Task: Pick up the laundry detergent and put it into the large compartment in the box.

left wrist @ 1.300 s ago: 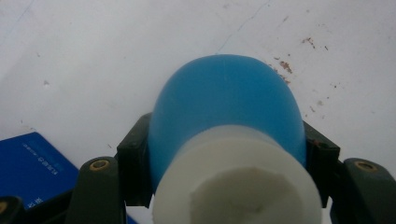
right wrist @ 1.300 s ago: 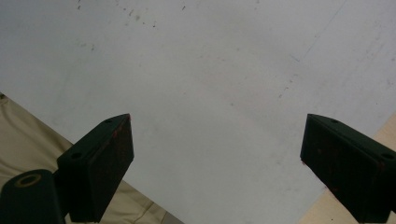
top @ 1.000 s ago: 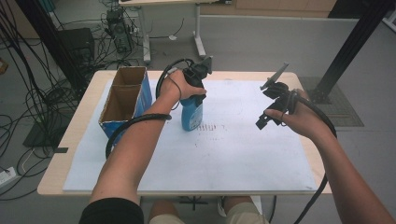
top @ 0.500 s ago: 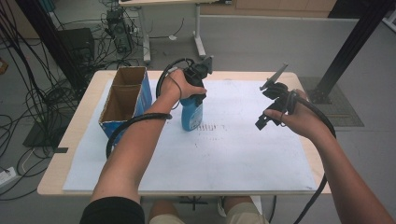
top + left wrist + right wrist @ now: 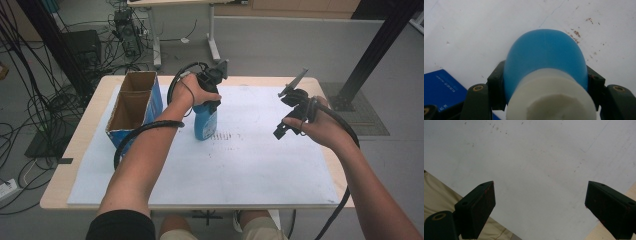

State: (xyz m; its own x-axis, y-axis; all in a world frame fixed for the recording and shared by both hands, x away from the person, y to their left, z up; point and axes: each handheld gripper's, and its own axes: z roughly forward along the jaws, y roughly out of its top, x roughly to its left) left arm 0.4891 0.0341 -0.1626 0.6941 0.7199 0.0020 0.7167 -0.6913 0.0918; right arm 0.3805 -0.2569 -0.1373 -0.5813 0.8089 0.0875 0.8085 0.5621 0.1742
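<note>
A blue bottle with a white cap stands upright on the white sheet near the table's middle. My left gripper comes down over its top and is shut on it. In the left gripper view the blue bottle sits squeezed between the two black jaws, its white cap nearest the camera. My right gripper hangs in the air above the right part of the sheet, tilted downward. Its jaws stand wide apart in the right gripper view, my right gripper with nothing but bare sheet between them.
An open blue cardboard box with two compartments stands at the table's left, close to the bottle. Its blue side shows in the left gripper view. A white sheet covers most of the wooden table. Cables and stands lie on the floor behind.
</note>
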